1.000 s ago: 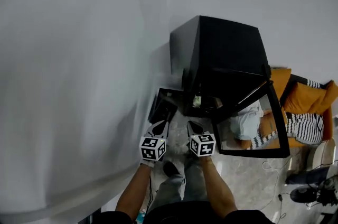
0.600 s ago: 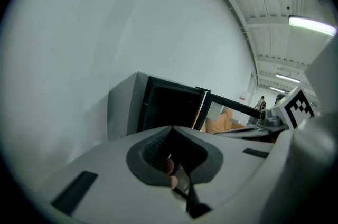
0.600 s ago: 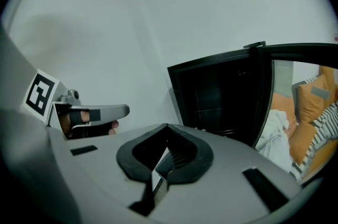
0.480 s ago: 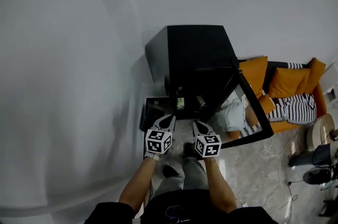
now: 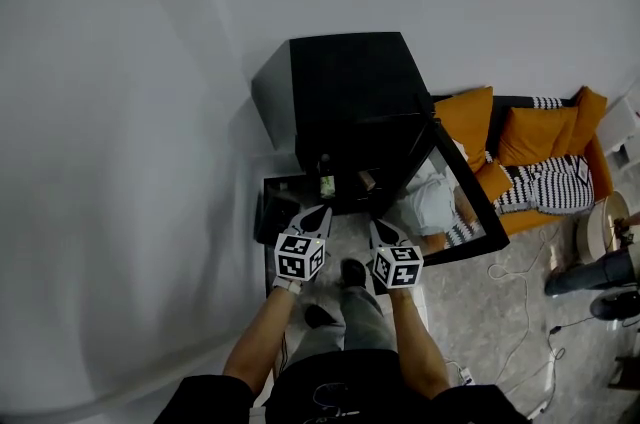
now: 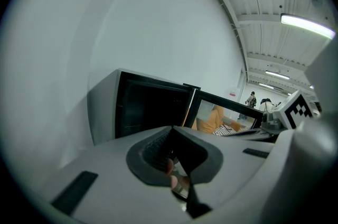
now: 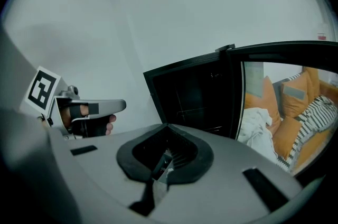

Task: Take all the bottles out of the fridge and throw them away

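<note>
Both grippers are empty with fingers pressed together: left gripper (image 5: 318,211), right gripper (image 5: 377,226). The fridge (image 5: 345,92) stands open straight ahead of the fingertips, near, its door (image 5: 440,197) out to the right. A pale thing (image 5: 327,184) inside, slightly nearer the left fingers, may be a bottle. Its long axis and any label are too small to read.
</note>
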Motion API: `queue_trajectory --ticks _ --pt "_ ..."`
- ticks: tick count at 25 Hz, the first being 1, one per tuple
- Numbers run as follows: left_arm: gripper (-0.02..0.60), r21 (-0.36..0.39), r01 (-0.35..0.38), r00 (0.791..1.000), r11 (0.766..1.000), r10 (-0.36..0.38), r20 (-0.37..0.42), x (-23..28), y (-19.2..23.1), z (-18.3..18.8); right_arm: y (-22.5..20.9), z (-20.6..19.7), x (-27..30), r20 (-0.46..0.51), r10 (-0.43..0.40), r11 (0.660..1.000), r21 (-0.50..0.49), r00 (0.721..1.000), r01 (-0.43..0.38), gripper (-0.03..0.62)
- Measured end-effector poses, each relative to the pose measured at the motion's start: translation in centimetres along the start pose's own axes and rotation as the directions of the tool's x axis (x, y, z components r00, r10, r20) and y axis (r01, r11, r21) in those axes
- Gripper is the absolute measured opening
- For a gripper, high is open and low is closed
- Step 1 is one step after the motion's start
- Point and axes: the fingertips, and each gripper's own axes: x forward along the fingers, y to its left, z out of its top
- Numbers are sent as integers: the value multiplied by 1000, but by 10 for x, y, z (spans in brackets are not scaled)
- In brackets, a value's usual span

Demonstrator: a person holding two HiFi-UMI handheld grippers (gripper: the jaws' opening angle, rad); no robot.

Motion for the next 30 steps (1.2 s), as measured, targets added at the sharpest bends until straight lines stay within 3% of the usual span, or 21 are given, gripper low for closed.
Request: queue_trajectory --ticks 17,30 --pt "0 -9 -33 999 999 33 8 -21 10 -13 3 3 1 16 3 999 -48 1000 -2 8" --pt "0 -24 -128 992 991 128 0 -16 -13 -24 -20 2 -1 -22 92 990 -105 996 -93 8"
